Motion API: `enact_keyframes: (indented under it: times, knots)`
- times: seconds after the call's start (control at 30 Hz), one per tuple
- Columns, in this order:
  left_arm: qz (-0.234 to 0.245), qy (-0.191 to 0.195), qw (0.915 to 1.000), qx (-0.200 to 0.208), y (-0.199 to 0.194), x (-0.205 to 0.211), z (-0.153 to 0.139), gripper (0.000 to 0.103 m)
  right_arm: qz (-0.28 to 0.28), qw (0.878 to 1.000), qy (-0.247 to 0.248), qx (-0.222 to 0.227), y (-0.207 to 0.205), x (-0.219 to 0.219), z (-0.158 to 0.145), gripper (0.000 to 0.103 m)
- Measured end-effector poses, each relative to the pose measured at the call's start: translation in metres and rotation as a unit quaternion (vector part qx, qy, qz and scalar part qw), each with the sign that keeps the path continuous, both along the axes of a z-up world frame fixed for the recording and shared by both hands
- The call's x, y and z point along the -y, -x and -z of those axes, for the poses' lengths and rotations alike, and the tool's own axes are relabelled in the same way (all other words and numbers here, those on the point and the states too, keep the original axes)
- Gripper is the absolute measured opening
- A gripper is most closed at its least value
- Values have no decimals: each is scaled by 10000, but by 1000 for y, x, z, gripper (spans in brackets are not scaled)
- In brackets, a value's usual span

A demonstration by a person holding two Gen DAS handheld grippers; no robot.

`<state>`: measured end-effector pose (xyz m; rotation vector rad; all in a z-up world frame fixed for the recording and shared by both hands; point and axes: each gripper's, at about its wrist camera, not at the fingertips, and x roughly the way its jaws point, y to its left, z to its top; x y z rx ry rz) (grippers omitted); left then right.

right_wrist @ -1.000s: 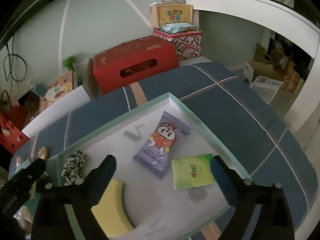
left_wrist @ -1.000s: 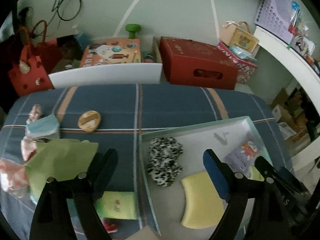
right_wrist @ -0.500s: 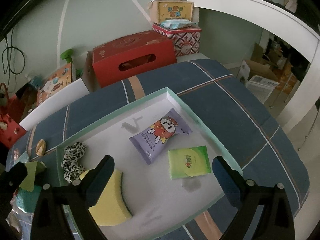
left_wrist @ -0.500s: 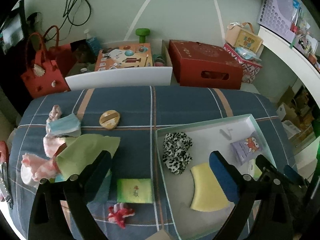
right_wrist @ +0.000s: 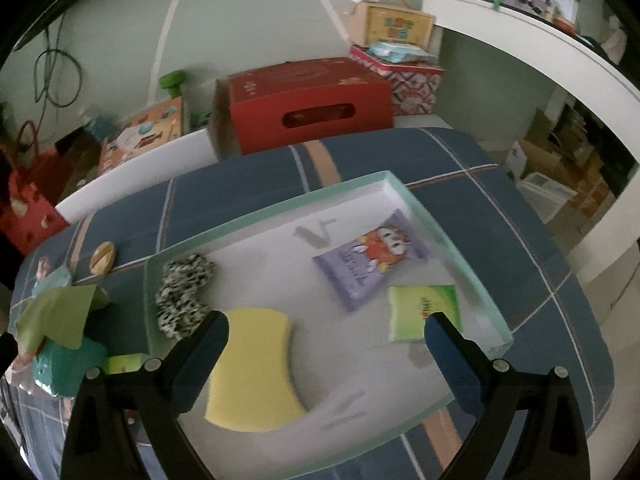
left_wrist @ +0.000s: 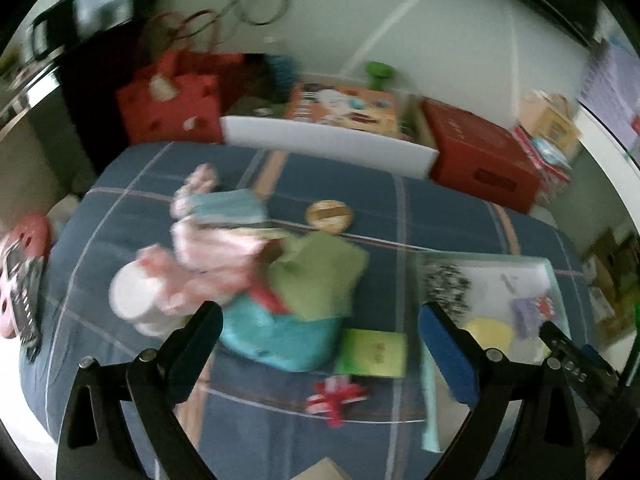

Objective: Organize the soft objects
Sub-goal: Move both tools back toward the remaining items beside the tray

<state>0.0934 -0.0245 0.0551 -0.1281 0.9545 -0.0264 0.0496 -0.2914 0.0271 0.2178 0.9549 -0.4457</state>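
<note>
Fingers of both the left gripper (left_wrist: pixel 320 336) and right gripper (right_wrist: pixel 326 338) are spread wide, grasping nothing. Inside the shallow mint-rimmed white tray (right_wrist: pixel 276 210) lie a leopard-print scrunchie (right_wrist: pixel 182 290), yellow sponge (right_wrist: pixel 254 366), purple snack packet (right_wrist: pixel 370 258) and green pouch (right_wrist: pixel 422 310). Left of the tray, a green cloth (left_wrist: pixel 320 274), teal bundle (left_wrist: pixel 280 338), pink fabric (left_wrist: pixel 200 258), green packet (left_wrist: pixel 372 352) and red bow (left_wrist: pixel 336 394) seem yet unsorted.

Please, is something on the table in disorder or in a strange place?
Yes. Left of the tray, soft things lie in a loose heap: a green cloth draped over a teal item, with pink fabric beside it. A green packet and a red bow lie apart on the cloth.
</note>
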Motion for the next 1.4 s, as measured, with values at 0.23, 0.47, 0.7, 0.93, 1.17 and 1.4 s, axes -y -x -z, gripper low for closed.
enact_keyframes:
  times: [0.23, 0.47, 0.7, 0.93, 1.17, 1.4]
  knots:
    - [-886, 277, 9953, -286, 15, -69, 22, 98, -414, 9989, -205, 52, -7, -28, 6, 101]
    - [-1290, 521, 9896, -353, 33, -105, 33, 98, -787, 9967, -168, -44, -13, -62, 17, 103]
    - [-1599, 700, 9837, -433, 36, -126, 41, 98, -1317, 9908, -318, -61, -14, -98, 23, 103]
    - [-1206, 743, 9875, -684, 30, -109, 54, 98, -1674, 9849, -377, -215, -14, -124, 34, 103]
    - [-748, 690, 9898, -995, 20, -80, 70, 98, -1557, 9860, -232, -541, -13, -118, 42, 103]
    - [-555, 522, 9885, -1304, 14, -61, 84, 98, -1389, 9869, -231, -785, -12, -109, 46, 103]
